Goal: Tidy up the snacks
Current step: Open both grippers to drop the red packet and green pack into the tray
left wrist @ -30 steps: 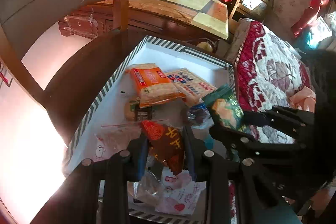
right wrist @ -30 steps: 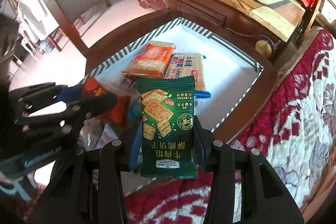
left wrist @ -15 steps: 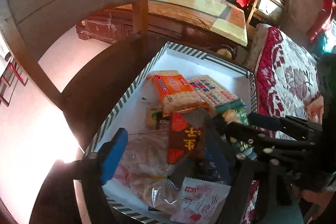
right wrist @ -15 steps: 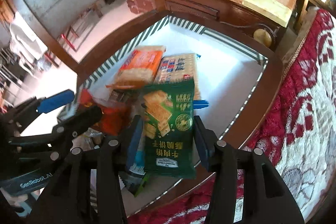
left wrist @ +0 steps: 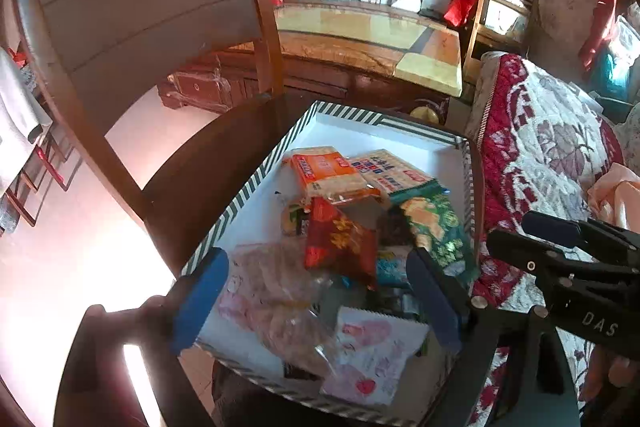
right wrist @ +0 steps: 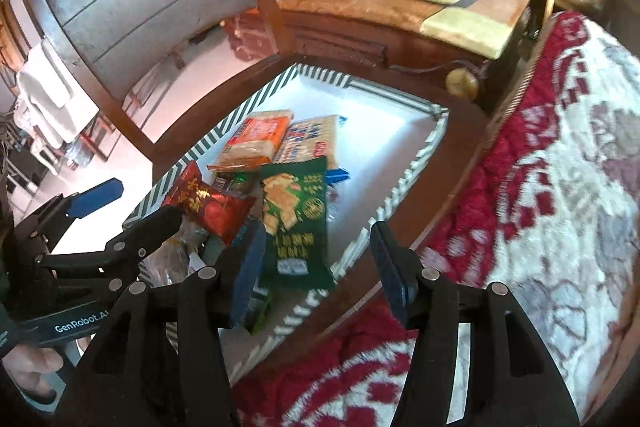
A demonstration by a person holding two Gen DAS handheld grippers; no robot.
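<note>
A striped-rim white tray (left wrist: 256, 183) (right wrist: 400, 131) on a wooden chair seat holds the snacks. A red packet (left wrist: 338, 241) (right wrist: 208, 205) and a green cracker packet (left wrist: 436, 227) (right wrist: 298, 215) lie loose on the pile. Behind them lie an orange cracker pack (left wrist: 328, 173) (right wrist: 258, 137) and a blue-and-red cracker pack (left wrist: 390, 171) (right wrist: 310, 135). Clear and pink packets (left wrist: 276, 295) lie at the near end. My left gripper (left wrist: 316, 301) is open and empty above the near end. My right gripper (right wrist: 320, 267) is open and empty over the tray's near right edge.
The chair back (left wrist: 132, 11) rises at the left. A wooden cabinet with a stone top (left wrist: 360, 35) stands behind the tray. A red floral bedspread (left wrist: 552, 155) (right wrist: 540, 207) lies along the right side. Pale floor (left wrist: 60, 267) is at the left.
Both grippers have opened. The left let go of the red packet and the right let go of the green cracker packet; both packets now lie in the tray. Both grippers have drawn back.
</note>
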